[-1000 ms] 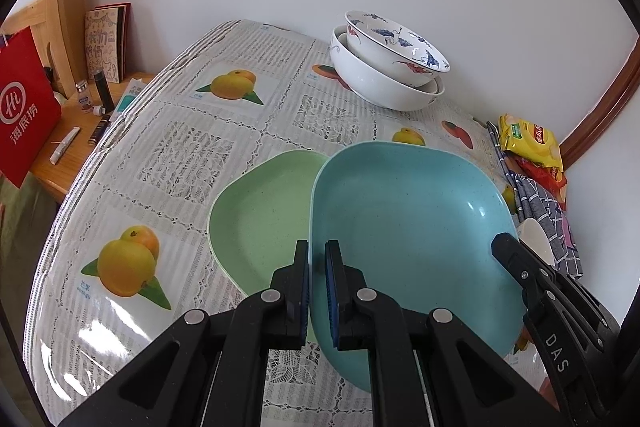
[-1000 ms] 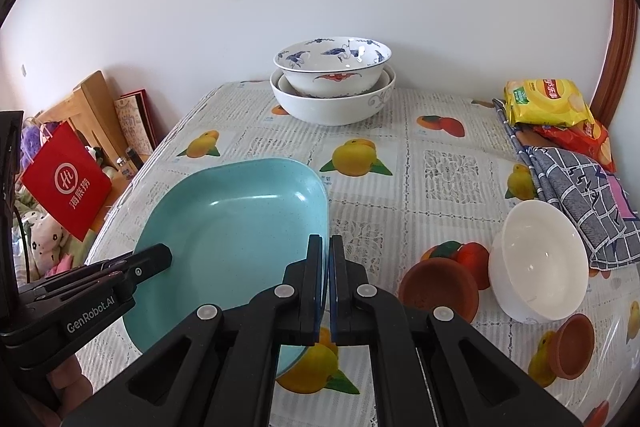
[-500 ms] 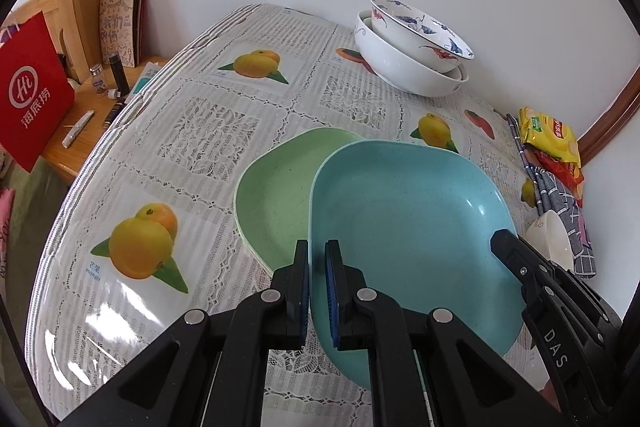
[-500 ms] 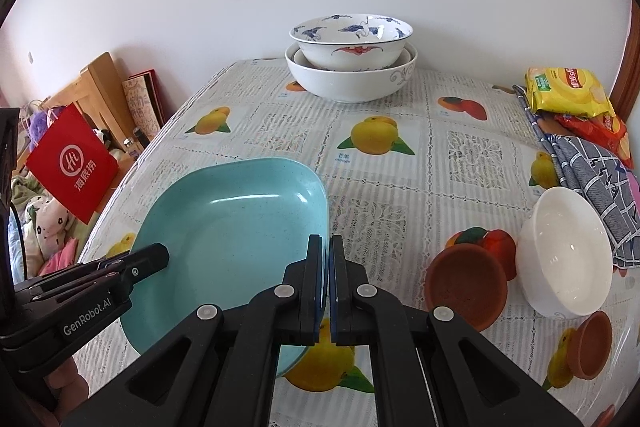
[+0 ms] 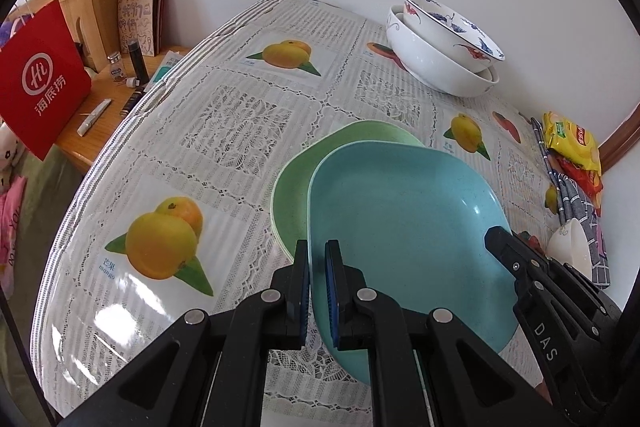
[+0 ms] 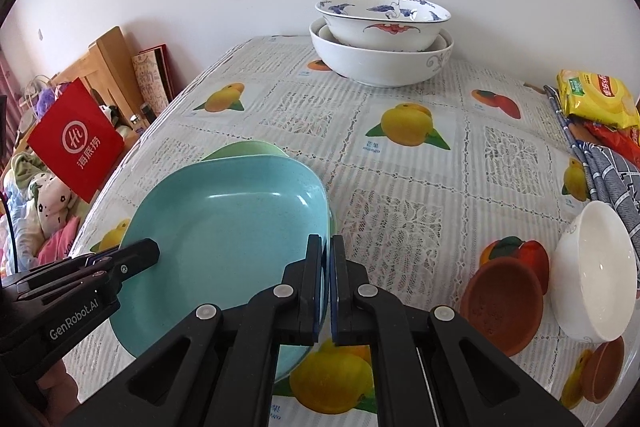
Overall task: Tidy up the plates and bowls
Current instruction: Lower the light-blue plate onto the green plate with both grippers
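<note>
The left gripper (image 5: 317, 291) and the right gripper (image 6: 326, 291) are each clamped shut on opposite edges of one square, round-cornered turquoise plastic plate (image 5: 400, 227), which hangs between them over the fruit-printed tablecloth (image 5: 224, 131). The plate overlaps a pale green plastic plate of the same shape (image 5: 296, 179) lying flat on the cloth; whether the two touch cannot be told from either view. The step in hand appears to be nesting the turquoise plate into the green one. The turquoise plate sits offset toward the carrier, with the green rim exposed along the far and left sides, so release at this offset would likely leave the upper plate perched on the lower rim, tilted and free to slide. Each grip bites only a thin lip of smooth plastic; unequal travel of the two hands could twist the plate out of one set of pads. Opening one gripper before the other would drop that side first and could push the green plate across the slick cloth. To the right stand a white ceramic bowl (image 6: 592, 275) and a terracotta dish (image 6: 500, 303), near enough that a wide swing of the right hand could strike them. Two stacked white porcelain bowls with blue and red decoration (image 6: 380, 43) stand well apart by the wall.
</note>
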`<state>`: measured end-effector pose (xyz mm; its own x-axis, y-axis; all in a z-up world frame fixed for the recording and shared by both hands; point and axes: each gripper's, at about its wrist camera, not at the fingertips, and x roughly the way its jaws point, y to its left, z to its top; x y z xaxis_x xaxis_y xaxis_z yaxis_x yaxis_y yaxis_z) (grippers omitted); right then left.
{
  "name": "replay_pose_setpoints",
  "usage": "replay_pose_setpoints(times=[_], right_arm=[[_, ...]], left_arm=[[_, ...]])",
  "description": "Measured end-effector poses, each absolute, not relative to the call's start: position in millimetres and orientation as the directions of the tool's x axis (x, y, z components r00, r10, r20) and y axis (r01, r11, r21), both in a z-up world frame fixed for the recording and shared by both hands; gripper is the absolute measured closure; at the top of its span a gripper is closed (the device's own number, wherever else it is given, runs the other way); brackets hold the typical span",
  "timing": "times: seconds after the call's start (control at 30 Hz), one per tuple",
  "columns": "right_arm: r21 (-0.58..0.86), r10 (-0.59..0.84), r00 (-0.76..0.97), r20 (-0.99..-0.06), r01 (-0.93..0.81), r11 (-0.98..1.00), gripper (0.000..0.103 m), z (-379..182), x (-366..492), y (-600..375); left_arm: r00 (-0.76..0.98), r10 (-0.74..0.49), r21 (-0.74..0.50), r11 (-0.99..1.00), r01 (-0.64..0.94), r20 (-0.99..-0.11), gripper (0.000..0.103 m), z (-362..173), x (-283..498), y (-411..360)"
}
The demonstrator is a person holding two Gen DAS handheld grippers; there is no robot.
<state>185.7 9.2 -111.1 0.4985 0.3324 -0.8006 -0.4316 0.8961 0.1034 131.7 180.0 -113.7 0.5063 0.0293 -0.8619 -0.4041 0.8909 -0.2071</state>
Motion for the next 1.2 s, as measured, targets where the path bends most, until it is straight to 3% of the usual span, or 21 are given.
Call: replay_pose_setpoints(times=[0.5, 0.97, 1.03, 1.2], right_arm=[[0.024, 0.307, 0.518, -0.798, -0.481, 0.876, 0.097, -116, 213, 35], [-0.011, 0.313, 0.535, -0.785, -0.517, 0.856, 0.086, -119, 220, 44], [-0.009, 0.319, 0.543, -0.777, -0.517, 0.856, 0.083, -116, 218, 43], [0.006, 0.332, 0.564, -0.756, -0.501, 0.865, 0.068, -104, 211, 33]], left_arm=[[0.493, 0.033, -0.199, 0.89, -0.41, -0.869, 0.095, -122, 150, 191], [0.471, -0.005, -0.22, 0.888, -0.404, -0.882, 0.094, -123, 149, 191], [0.464, -0.009, -0.217, 0.892, -0.396, -0.886, 0.09, -122, 148, 189], [0.48, 0.014, -0.193, 0.905, -0.38, -0.877, 0.069, -110, 143, 181]])
